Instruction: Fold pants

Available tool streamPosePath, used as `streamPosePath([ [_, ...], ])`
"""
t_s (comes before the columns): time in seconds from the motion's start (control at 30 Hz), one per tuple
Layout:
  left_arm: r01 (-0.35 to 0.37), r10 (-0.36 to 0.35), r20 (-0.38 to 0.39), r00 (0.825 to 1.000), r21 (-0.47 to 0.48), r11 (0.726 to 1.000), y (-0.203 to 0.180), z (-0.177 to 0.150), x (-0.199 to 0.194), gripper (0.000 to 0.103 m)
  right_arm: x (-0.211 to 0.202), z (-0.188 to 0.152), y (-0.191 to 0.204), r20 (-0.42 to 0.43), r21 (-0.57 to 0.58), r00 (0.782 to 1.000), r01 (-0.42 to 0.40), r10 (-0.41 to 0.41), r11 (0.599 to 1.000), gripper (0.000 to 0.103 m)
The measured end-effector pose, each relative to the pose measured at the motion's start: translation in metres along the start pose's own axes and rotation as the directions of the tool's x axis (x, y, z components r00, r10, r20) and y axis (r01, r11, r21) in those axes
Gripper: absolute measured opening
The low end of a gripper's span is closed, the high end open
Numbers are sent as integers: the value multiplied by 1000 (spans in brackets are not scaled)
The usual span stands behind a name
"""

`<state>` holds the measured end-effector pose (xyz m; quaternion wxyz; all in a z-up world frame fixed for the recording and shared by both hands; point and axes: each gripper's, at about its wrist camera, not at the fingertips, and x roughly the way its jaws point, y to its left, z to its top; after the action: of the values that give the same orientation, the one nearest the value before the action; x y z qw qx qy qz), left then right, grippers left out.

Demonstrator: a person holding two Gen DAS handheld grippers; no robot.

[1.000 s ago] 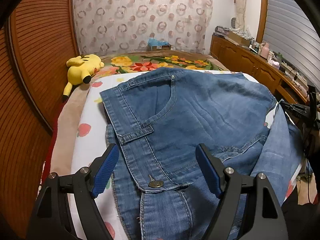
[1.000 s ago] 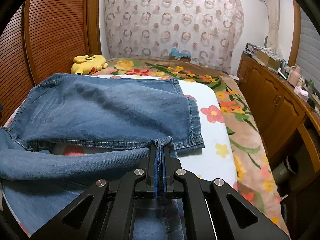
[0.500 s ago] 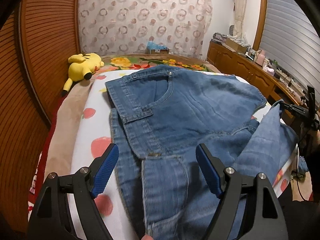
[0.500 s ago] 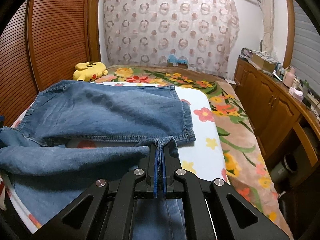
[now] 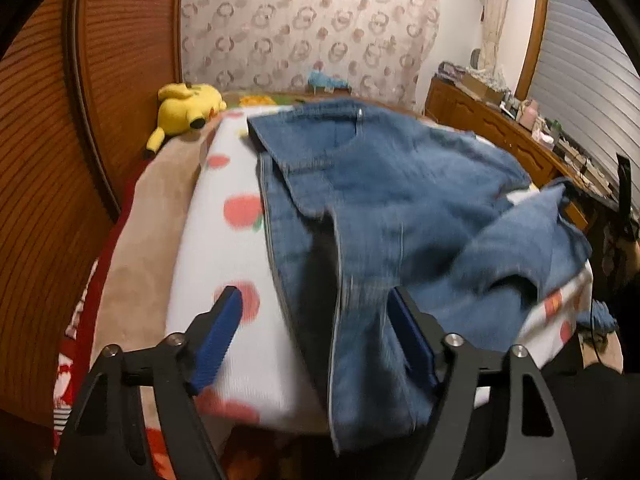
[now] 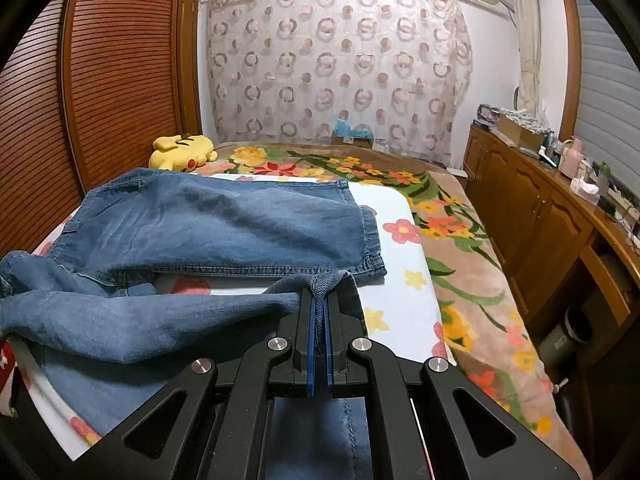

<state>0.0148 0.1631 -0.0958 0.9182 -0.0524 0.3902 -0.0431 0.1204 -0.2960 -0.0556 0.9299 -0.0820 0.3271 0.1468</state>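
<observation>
Blue denim pants (image 5: 380, 200) lie on a white flowered sheet on the bed, waist end toward the left. My left gripper (image 5: 316, 332) is open and empty, hovering above the near edge of the pants. My right gripper (image 6: 319, 320) is shut on the hem of the near pant leg (image 6: 160, 316) and holds it raised above the sheet. The far leg (image 6: 224, 228) lies flat beyond it. The lifted leg also shows in the left wrist view (image 5: 532, 236), bunched at the right.
A yellow plush toy (image 6: 182, 152) lies at the back left of the bed. A wooden slatted wall (image 5: 52, 200) runs along the left. Wooden cabinets (image 6: 552, 216) with clutter stand at the right. A floral blanket (image 6: 460, 248) covers the bed's right side.
My left gripper has pulled back toward the near bed edge and stays open. My right gripper has lifted and drawn the pant leg hem back, still shut on it.
</observation>
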Motion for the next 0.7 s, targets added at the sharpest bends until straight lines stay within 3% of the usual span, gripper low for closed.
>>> streamPosePath([
  [0.07, 12, -12, -15, 1000, 9, 1000, -1, -8, -2, 71, 2, 0, 0, -3, -1, 1000, -3, 3, 1000, 3],
  [0.13, 53, -53, -29, 998, 6, 999, -4, -15, -2, 60, 4, -1, 2, -5, -3, 1000, -3, 3, 1000, 3],
  [0.23, 65, -64, -49, 997, 17, 998, -10, -20, 6, 30, 6, 0, 1, -10, -1, 1000, -4, 4, 1000, 3],
  [0.27, 57, -56, -44, 997, 25, 998, -13, -19, 7, 12, 8, 0, 0, -11, 1, 1000, -4, 4, 1000, 3],
  [0.3, 49, -48, -32, 998, 33, 998, -14, -17, 5, 3, 7, 0, -1, -10, 0, 1000, -4, 4, 1000, 3],
  [0.47, 27, -30, 55, 998, 54, 998, -20, 14, -12, 2, 4, 9, -2, 27, -20, 1000, -1, 2, 1000, 3],
  [0.7, -19, 7, 116, 993, 104, 994, -23, 64, -8, 2, 11, 28, -9, 84, -32, 996, 8, -6, 999, 3],
])
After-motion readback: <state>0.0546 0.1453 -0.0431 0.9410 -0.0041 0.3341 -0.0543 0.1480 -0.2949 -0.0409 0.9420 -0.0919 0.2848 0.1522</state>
